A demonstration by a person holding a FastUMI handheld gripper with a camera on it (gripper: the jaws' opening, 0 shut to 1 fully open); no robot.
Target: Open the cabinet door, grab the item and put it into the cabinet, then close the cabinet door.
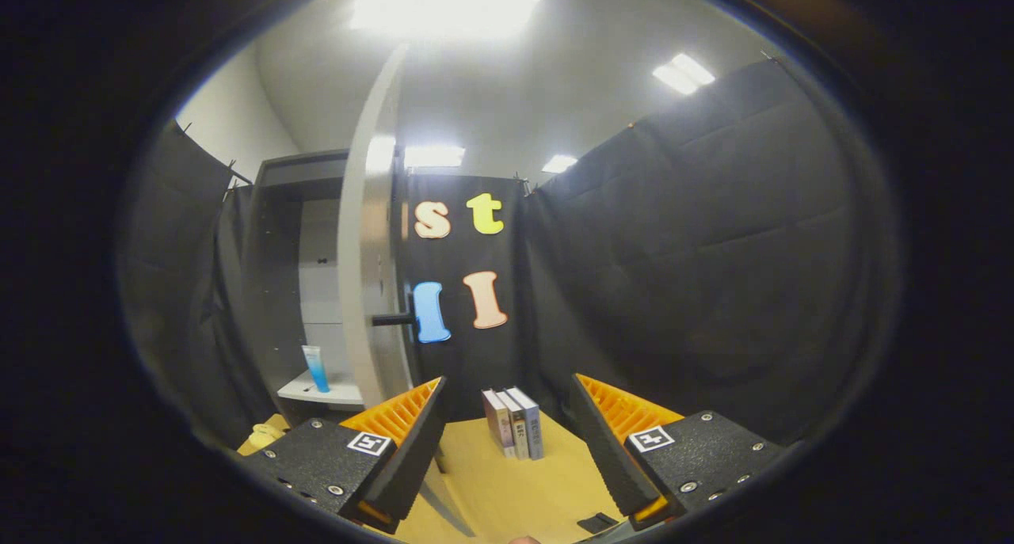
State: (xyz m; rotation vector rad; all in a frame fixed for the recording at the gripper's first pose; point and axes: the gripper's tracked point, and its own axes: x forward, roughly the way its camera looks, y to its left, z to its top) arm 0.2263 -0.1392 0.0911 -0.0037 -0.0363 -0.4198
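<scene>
We count three upright boxed packs (513, 423) on the tan tabletop, one blue tube (315, 367) in one grey cabinet (273, 291).

A: Where's the gripper (507, 441)?
B: Fingers spread wide, nothing held, over the tabletop (507, 496). Three books (515, 424) stand upright together just beyond them.
A: And the cabinet (277, 291)?
B: Its door (368, 251) is swung open, handle (394, 319) sticking out. A blue tube (315, 368) stands on the shelf (317, 389) inside.
</scene>
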